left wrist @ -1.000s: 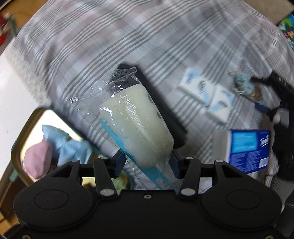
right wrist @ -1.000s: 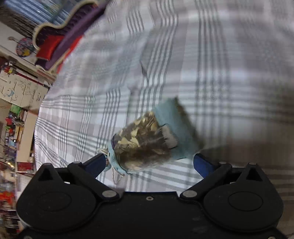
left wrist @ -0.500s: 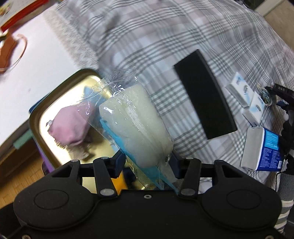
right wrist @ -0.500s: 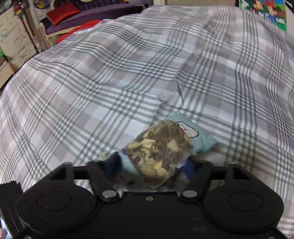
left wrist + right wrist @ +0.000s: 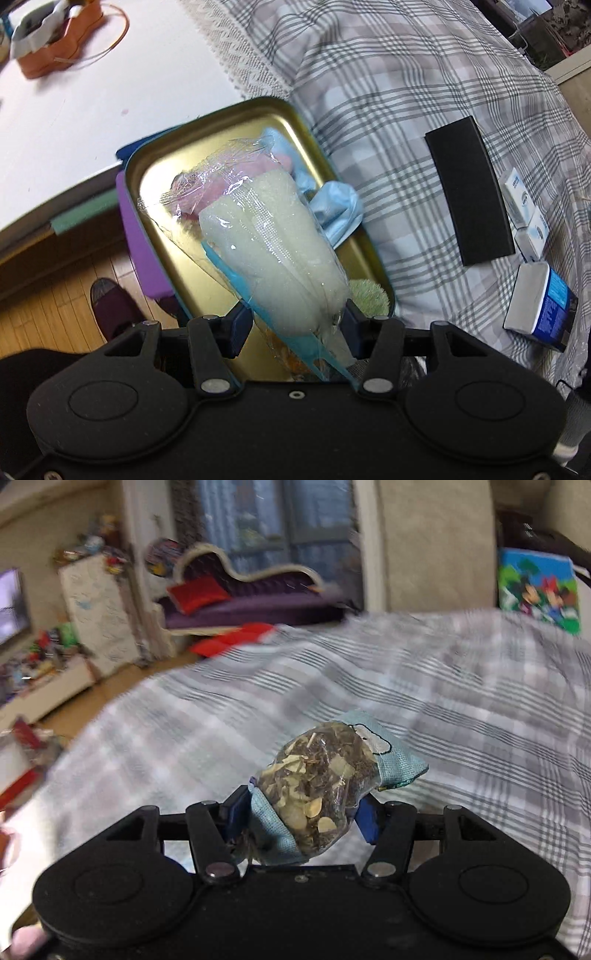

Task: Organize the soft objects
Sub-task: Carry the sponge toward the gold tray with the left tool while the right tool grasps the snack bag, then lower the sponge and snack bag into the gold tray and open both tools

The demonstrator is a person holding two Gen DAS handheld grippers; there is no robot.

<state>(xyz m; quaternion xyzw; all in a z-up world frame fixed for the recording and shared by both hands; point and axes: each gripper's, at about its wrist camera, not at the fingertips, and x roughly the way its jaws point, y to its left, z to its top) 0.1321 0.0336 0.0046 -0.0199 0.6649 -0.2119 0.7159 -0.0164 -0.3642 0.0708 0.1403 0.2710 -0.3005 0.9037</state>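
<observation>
My left gripper (image 5: 295, 323) is shut on a pale sponge wrapped in clear plastic (image 5: 273, 251) and holds it above a gold tray (image 5: 177, 254). In the tray lie a pink soft object (image 5: 229, 181), a light blue cloth (image 5: 332, 206) and a green fuzzy item (image 5: 369, 295). My right gripper (image 5: 301, 814) is shut on a light blue sachet of dried herbs (image 5: 317, 786) and holds it lifted above the plaid bed cover (image 5: 461, 716).
On the plaid cover (image 5: 388, 110) lie a black foam block (image 5: 467, 190), two small white packets (image 5: 524, 210) and a blue-and-white tissue pack (image 5: 539, 306). A white table (image 5: 92, 92) with an orange object (image 5: 55, 44) is at the far left. Wood floor lies below.
My left gripper carried the wrapped sponge left from over the bed to above the gold tray. My right gripper closed on the herb sachet and lifted it off the bed cover.
</observation>
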